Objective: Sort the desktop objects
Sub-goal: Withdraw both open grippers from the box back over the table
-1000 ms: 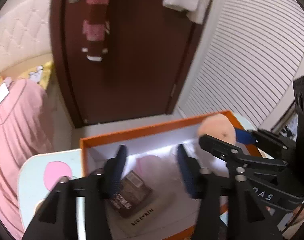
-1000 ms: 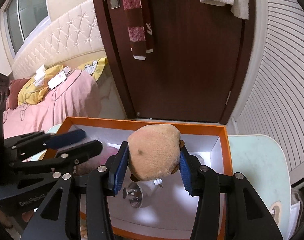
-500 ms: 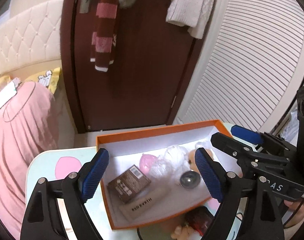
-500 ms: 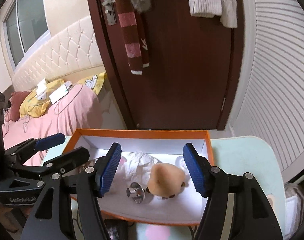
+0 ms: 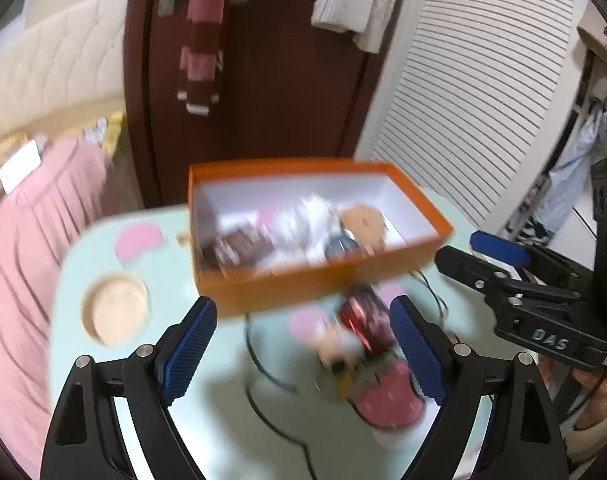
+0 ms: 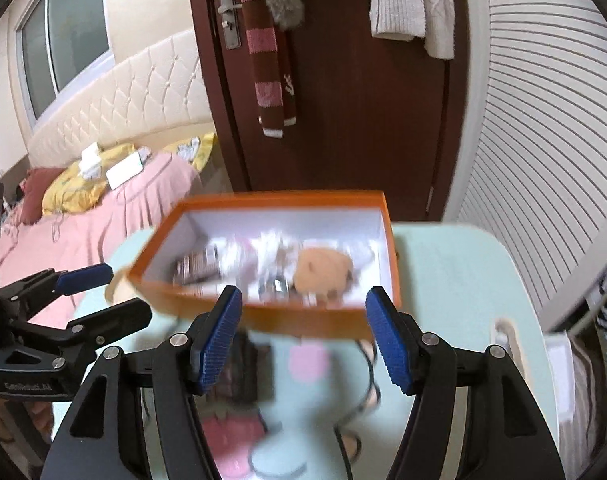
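An orange box (image 5: pixel 327 280) with a white inside stands on the pale green table (image 5: pixel 183 412). In it lie a tan plush toy (image 6: pixel 323 272), a dark patterned packet (image 5: pixel 239 250), white crumpled wrapping and a metal ball, all blurred. My left gripper (image 5: pixel 303 344) is open and empty in front of the box. My right gripper (image 6: pixel 305 338) is open and empty, also in front of the box (image 6: pixel 303 320). A dark red object (image 5: pixel 365 320), a small toy and a black cable (image 5: pixel 263 368) lie on the table near me.
A round wooden coaster (image 5: pixel 115 310) lies on the table to the left. A pink bed (image 6: pixel 83 220) is at the left, a brown door (image 6: pixel 363 100) with a hanging scarf behind the table, and slatted white doors (image 5: pixel 483 100) to the right.
The right gripper let go of the tan plush toy into the box. Both grippers opened wide and drew back toward me, so more of the table shows.
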Action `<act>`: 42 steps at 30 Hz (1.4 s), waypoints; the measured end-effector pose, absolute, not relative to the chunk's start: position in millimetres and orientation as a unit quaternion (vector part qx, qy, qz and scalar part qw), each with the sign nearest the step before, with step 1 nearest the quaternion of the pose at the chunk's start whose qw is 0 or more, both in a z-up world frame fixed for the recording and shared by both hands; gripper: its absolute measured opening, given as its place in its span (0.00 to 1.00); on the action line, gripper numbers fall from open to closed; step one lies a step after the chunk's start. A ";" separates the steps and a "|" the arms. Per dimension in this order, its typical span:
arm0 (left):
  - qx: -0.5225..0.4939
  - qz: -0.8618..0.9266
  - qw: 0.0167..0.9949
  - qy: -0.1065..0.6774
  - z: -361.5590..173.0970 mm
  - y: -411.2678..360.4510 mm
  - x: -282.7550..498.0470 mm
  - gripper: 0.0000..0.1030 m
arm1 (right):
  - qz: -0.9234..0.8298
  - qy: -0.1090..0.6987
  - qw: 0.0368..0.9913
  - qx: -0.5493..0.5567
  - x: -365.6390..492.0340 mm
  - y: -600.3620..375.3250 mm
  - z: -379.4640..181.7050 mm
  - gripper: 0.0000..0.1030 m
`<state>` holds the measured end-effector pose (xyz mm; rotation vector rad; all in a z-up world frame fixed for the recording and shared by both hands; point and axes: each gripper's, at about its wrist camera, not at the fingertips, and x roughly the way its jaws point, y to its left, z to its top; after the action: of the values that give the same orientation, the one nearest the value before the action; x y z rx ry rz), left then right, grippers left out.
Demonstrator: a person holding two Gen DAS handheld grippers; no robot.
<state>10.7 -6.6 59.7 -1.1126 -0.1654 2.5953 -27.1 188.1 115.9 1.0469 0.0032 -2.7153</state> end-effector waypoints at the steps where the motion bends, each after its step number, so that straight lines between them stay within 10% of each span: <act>1: -0.395 0.903 0.157 -0.061 54.2 -5.4 15.7 0.85 | -0.926 0.005 0.113 0.361 -20.4 189.0 111.5 0.63; 42: -0.443 0.892 0.091 0.030 -4.1 23.7 40.9 0.99 | -0.910 0.031 0.157 0.383 -2.7 158.9 79.6 0.72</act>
<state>40.9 23.7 -4.1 -1.3161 0.0889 2.6496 -2.7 158.9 79.6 1.0964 0.0881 -2.6038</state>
